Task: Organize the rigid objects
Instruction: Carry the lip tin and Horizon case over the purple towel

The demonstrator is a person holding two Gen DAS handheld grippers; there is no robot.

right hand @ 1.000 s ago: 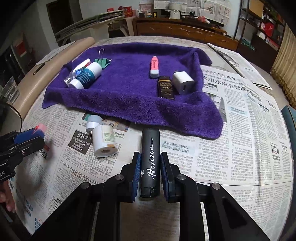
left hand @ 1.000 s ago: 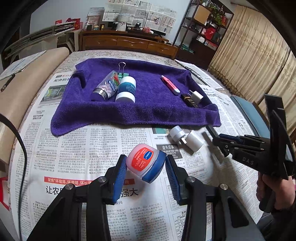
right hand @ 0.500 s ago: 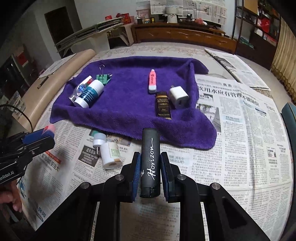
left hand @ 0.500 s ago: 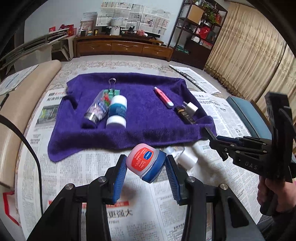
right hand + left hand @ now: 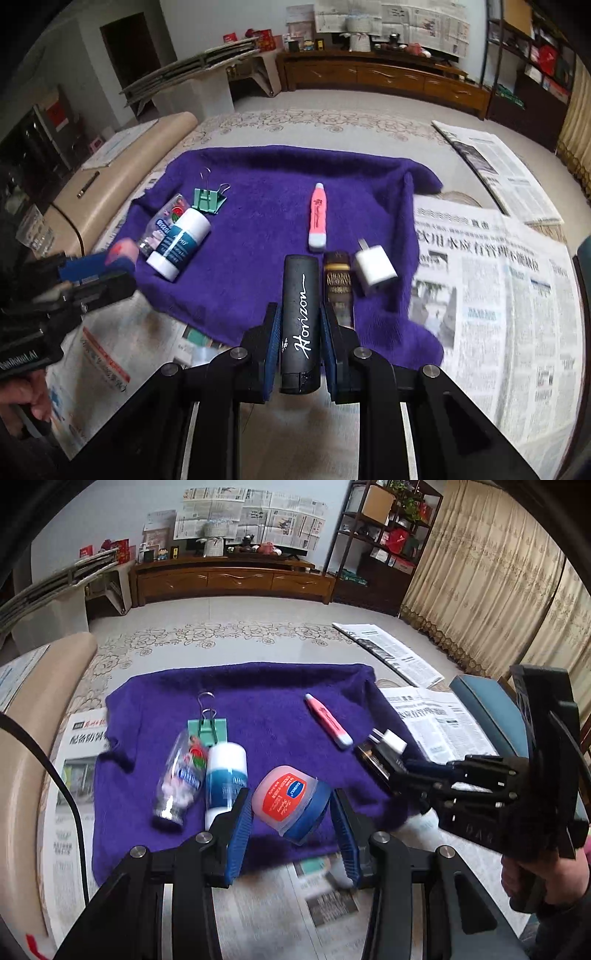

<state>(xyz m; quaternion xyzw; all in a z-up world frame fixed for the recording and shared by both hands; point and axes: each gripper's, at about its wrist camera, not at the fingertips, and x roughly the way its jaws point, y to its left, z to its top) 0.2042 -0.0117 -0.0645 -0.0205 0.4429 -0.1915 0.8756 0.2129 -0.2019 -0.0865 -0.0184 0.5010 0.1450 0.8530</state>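
Purple towel (image 5: 258,229) below, left tongs (image 5: 291,808) clamping jar (image 5: 290,799), right tongs (image 5: 300,328) clamping tube (image 5: 300,317)

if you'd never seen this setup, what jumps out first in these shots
The purple towel spread over newspaper, with small items lined up on it: a pink marker, a white charger and a green clip. Next, the two loads held above its near edge: the left hand-held gripper clamps a red-lidded jar, and the right hand-held gripper clamps a black tube lettered "Horizon".
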